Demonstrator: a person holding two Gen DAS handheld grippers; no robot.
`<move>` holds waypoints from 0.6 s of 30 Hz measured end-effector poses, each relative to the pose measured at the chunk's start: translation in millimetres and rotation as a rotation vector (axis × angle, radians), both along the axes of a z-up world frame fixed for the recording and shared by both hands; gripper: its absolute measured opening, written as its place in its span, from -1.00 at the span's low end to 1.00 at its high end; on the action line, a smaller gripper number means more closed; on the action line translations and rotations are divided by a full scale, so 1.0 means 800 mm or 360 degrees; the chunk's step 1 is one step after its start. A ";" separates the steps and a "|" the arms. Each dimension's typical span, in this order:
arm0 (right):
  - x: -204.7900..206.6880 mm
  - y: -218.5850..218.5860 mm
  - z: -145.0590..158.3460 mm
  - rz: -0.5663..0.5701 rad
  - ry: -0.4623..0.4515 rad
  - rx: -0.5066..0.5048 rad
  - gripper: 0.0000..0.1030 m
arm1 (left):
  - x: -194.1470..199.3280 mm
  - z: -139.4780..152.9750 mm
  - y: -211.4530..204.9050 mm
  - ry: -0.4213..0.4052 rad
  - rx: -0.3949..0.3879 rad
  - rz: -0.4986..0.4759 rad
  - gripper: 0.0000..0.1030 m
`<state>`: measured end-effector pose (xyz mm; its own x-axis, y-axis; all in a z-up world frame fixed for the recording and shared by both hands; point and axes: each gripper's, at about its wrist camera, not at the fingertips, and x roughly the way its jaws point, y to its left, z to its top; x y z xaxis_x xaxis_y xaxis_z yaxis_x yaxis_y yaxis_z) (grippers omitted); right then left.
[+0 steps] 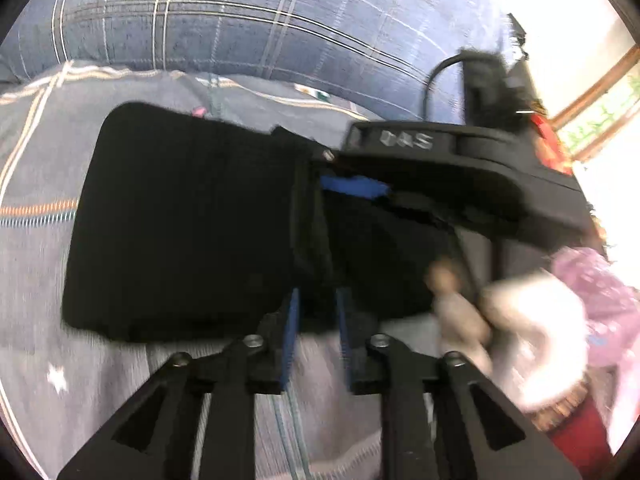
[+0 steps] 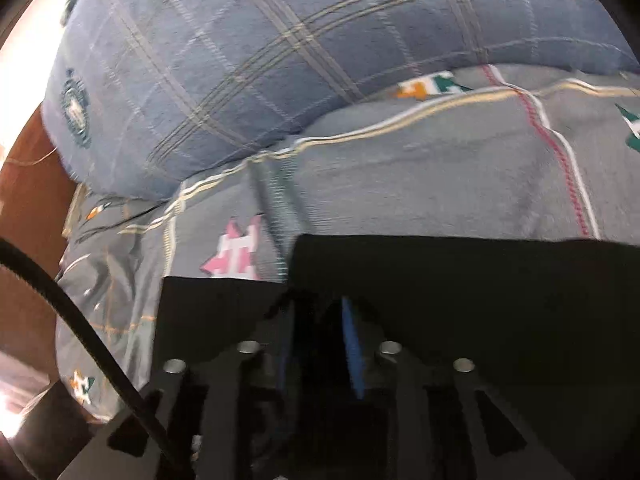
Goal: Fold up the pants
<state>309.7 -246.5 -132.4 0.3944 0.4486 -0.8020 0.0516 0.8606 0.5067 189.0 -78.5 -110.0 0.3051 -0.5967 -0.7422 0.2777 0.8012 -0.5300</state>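
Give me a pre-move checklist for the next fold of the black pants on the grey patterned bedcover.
1. Black pants lying flat in a folded block on the grey patterned bedcover: ok.
2. Left gripper over the near edge of the pants, blue pads apart: ok.
3. Cloth pinched by the left gripper: cannot tell, the frame is blurred.
4. Right gripper over the pants, with a gap between its pads: ok.
5. Grippers clear of each other: not ok, the right gripper reaches in close above the left one.
6. Blue plaid pillow clear of the pants: ok.
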 end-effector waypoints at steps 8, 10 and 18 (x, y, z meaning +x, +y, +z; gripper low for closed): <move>-0.033 -0.041 0.061 -0.0142 -0.0262 -0.0055 -0.12 | -0.025 0.032 0.092 -0.0079 -0.0075 0.0144 -0.09; -0.043 -0.039 0.082 -0.0093 -0.0331 0.0078 -0.12 | -0.013 0.024 0.117 -0.0053 -0.0109 0.0260 -0.09; -0.032 0.017 0.038 0.0133 -0.0139 0.0404 -0.12 | -0.008 0.005 0.157 0.0023 -0.0225 0.0411 -0.09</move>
